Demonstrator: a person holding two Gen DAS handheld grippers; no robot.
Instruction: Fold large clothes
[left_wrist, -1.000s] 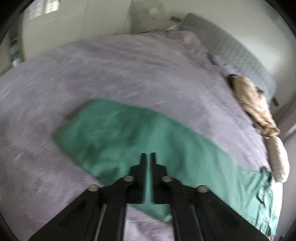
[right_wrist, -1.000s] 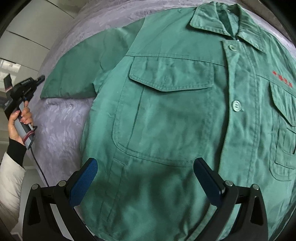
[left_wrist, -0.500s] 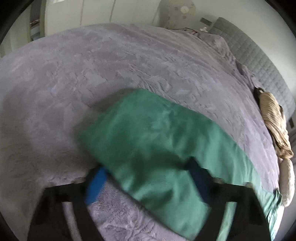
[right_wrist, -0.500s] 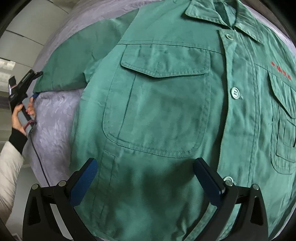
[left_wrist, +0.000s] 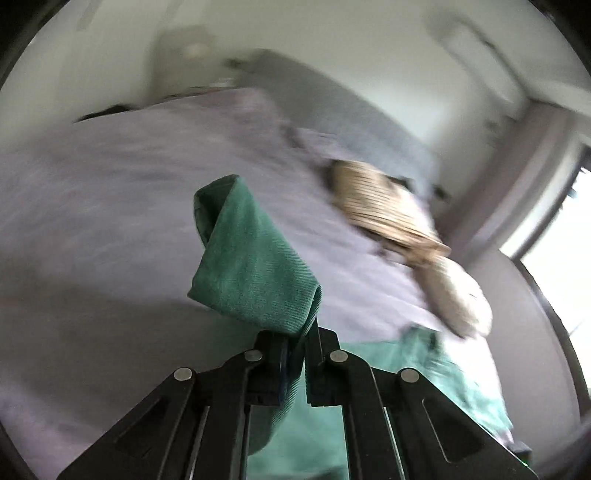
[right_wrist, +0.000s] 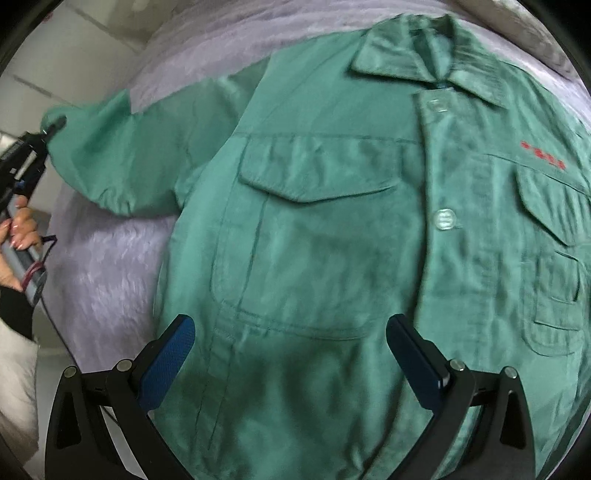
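We had a green work jacket (right_wrist: 332, 240) spread face up on a bed covered in a pale lilac bedspread (right_wrist: 107, 280), its collar (right_wrist: 424, 51) toward the far side of the right wrist view and its buttons done up. Our left gripper (left_wrist: 295, 354) had its fingers clamped tight on the cuff end of one sleeve (left_wrist: 251, 258), the green cloth pinched between them and curling up and away ahead of the fingertips, clear of the bedspread (left_wrist: 110, 206). From the right wrist camera, that same left gripper (right_wrist: 55, 123) showed at the far left edge, held in a hand (right_wrist: 18, 229), with the sleeve (right_wrist: 122, 158) drawn out sideways from the jacket's shoulder to its tips. Our right gripper (right_wrist: 291, 354) hung over the lower front of the jacket with its fingers (right_wrist: 170, 354) spread wide and nothing between them; the chest pocket (right_wrist: 306, 236) lay just beyond and between the two fingertips, and a second pocket (right_wrist: 554, 266) lay off to the right of the right finger. Red lettering (right_wrist: 543, 155) marked the chest above that second pocket. Well beyond the left fingers, to their right, a tan ribbed garment (left_wrist: 384, 206) lay near the grey headboard (left_wrist: 351, 125), with a pale cushion-like shape (left_wrist: 461, 295) just beside it; motion blur kept us from telling more of it.
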